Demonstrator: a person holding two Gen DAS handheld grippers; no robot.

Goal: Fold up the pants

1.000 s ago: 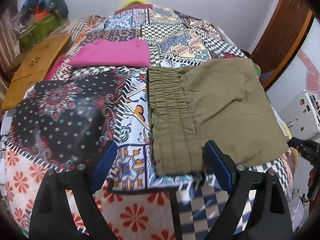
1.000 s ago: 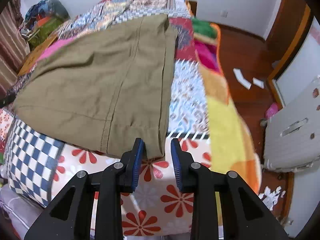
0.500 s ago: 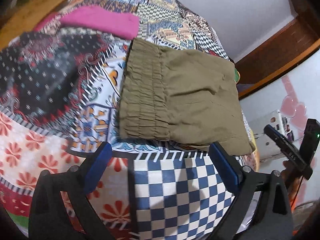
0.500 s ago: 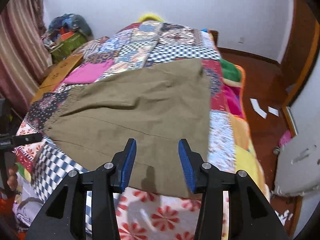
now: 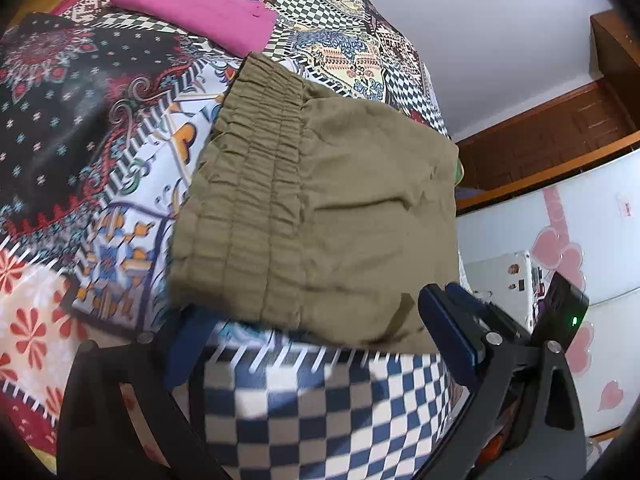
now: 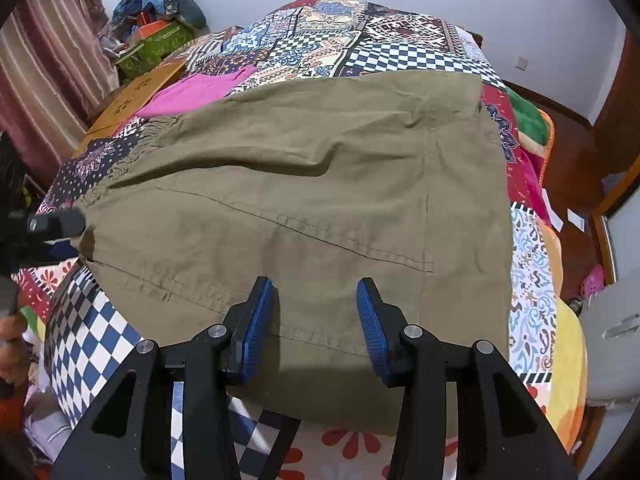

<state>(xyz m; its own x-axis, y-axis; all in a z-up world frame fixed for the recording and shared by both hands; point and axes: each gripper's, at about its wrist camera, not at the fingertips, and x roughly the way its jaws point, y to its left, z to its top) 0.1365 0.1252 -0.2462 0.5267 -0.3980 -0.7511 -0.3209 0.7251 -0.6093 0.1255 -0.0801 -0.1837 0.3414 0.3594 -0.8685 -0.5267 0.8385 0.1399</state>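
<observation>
The pants (image 6: 304,200) lie folded flat on the bed (image 6: 532,300), waistband toward nine o'clock, both the left tongs (image 5: 308,344) and right tongs (image 6: 316,320) spread and empty, so perhaps one fold remains.

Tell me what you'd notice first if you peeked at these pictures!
First, the big olive pants lying folded across the middle of the bed, with their crinkly waistband on the left end. Under them is a very busy patchwork quilt of checks, flowers and swirls, and a bright pink folded cloth sits farther back on it. Up close, the right gripper hovers over the pants' near edge, its blue jaws open.
</observation>
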